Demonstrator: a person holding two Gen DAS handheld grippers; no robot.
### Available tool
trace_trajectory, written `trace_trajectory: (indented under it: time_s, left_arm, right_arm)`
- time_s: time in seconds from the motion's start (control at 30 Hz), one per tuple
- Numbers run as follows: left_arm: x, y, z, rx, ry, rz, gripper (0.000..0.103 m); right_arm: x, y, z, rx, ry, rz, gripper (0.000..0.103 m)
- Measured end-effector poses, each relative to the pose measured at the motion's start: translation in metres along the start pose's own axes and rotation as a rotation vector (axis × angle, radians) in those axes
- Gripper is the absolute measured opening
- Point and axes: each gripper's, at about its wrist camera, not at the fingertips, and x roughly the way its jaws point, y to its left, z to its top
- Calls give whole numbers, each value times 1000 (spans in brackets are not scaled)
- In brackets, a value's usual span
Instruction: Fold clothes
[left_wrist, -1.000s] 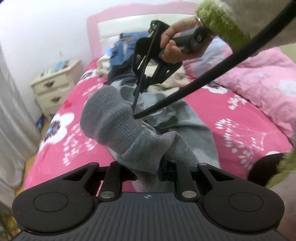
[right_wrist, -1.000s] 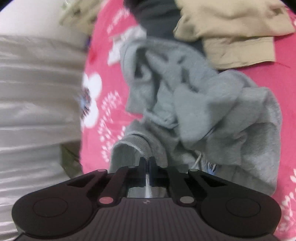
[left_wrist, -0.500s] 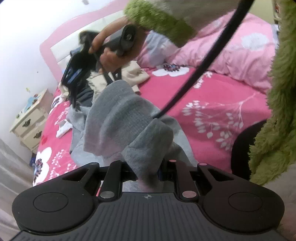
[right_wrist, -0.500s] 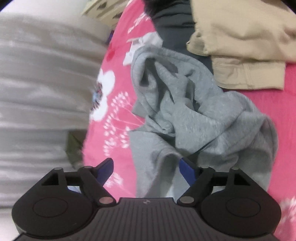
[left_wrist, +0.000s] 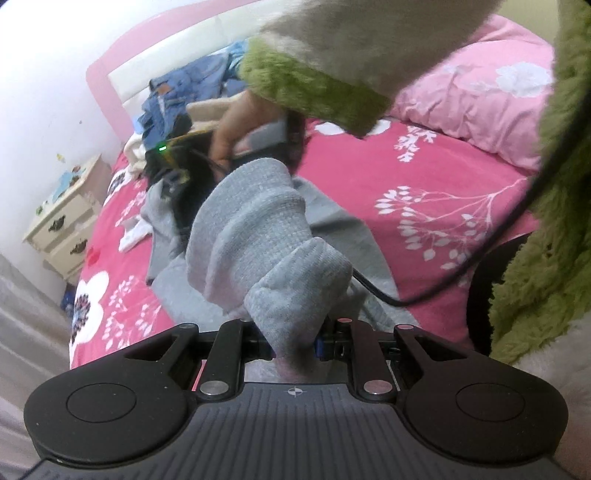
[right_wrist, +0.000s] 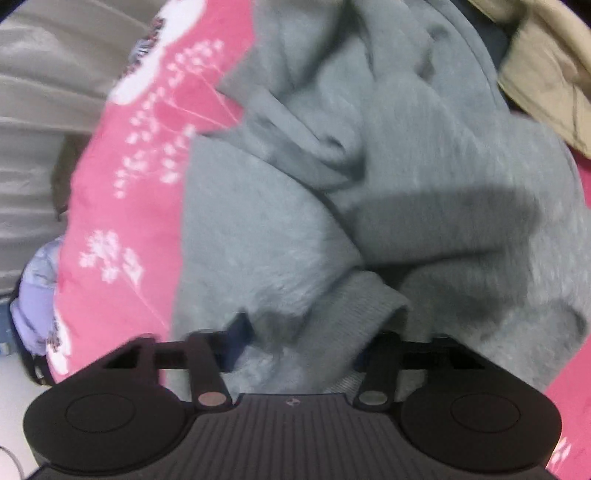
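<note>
A grey sweatshirt (right_wrist: 369, 166) lies crumpled on the pink flowered bedsheet (left_wrist: 369, 177). My left gripper (left_wrist: 295, 343) is shut on its ribbed sleeve end (left_wrist: 258, 229), which stands up in thick folds in front of the camera. My right gripper (right_wrist: 303, 343) points steeply down into the body of the sweatshirt. Its jaws are closing, and a bunch of fleece with a ribbed cuff (right_wrist: 362, 306) fills the gap and touches both pads. In the left wrist view a hand (left_wrist: 236, 122) in a green-cuffed fluffy sleeve holds that gripper low over the garment.
A beige garment (right_wrist: 546, 74) lies beside the sweatshirt. Blue jeans (left_wrist: 177, 92) are piled at the pink headboard. A pink duvet (left_wrist: 480, 96) covers the right of the bed. A cream nightstand (left_wrist: 62, 225) stands left, and a black cable (left_wrist: 480, 251) hangs across the bed.
My right gripper let go of a thin fold, opened wide, dropped onto the sweatshirt and is narrowing round a thicker bunch. My left gripper shifted and rolled, sleeve still held.
</note>
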Motion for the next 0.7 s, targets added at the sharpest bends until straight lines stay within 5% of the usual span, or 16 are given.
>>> trace_trajectory:
  time_s: [0.07,0.37,0.5,0.7]
  left_arm:
    - [-2,7,-2,-10,3,11,17]
    - [-38,45,0,-164,-41,125,17]
    - [-76,62,19,-273,-146,174,17]
    - [-139,72,67,-312,-373,237,17]
  right_arm:
    - [-8,-11,-9,86,-26,86,12]
    - [-73,-67,-85,512,-335,801,9]
    - [-114,-77,-123,560,-528,1090,9]
    - [-199,-81,-161,478,-750,1324,9]
